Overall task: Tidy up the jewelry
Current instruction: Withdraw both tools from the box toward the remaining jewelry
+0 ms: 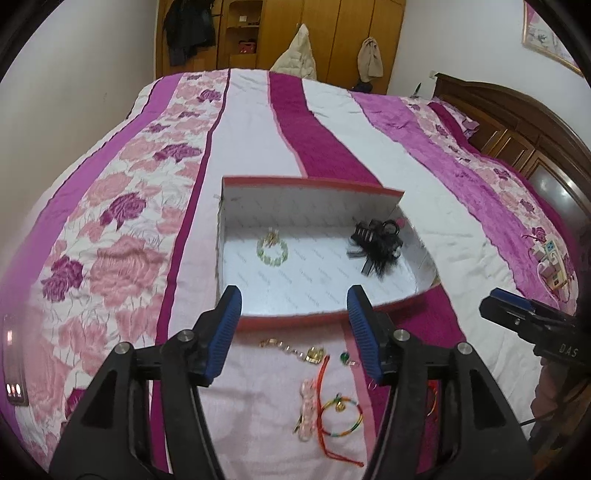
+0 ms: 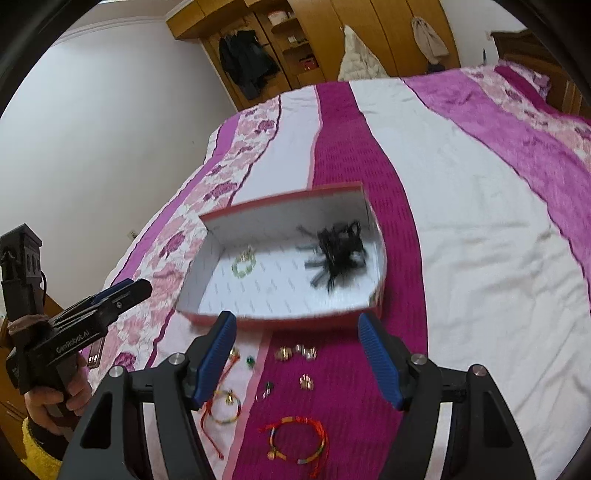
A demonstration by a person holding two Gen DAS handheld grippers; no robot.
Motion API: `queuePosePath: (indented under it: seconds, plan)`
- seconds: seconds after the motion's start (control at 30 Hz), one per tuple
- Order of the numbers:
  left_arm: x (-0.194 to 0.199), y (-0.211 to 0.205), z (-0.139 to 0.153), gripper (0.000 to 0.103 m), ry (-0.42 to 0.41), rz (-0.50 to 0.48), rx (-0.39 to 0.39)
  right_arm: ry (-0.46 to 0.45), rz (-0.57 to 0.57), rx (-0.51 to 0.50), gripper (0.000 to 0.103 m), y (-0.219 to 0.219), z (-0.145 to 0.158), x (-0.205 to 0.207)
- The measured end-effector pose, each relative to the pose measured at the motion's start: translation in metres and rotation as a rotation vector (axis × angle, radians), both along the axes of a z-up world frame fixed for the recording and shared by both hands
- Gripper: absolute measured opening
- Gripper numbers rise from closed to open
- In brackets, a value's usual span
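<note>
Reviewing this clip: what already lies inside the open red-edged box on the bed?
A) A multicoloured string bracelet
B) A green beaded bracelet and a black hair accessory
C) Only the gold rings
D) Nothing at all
B: the green beaded bracelet and the black hair accessory lie on the floor of the box; the other jewelry is on the bedspread in front.

Both wrist cameras looked forward and steeply down along their own blue-padded fingers, from close above the bedspread (image 1: 258, 122). Both views shared the red-rimmed box (image 1: 317, 184) and the wardrobe (image 2: 332, 33) beyond, the right camera seeing them from farther right.
</note>
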State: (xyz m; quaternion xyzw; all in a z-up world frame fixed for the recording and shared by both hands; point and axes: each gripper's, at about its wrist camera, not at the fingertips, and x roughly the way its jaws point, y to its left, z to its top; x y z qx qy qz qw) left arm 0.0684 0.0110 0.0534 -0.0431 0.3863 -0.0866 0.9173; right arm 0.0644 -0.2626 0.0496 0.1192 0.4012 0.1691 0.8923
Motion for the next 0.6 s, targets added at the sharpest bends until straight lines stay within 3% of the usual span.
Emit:
queuePosePath:
  seconds: [0.6]
  plan:
    - [0.001,-0.002,-0.066,0.052,0.170,0.037,0.037,0.135,-0.113,-0.077,0.071,-0.027,-0.065,-0.018]
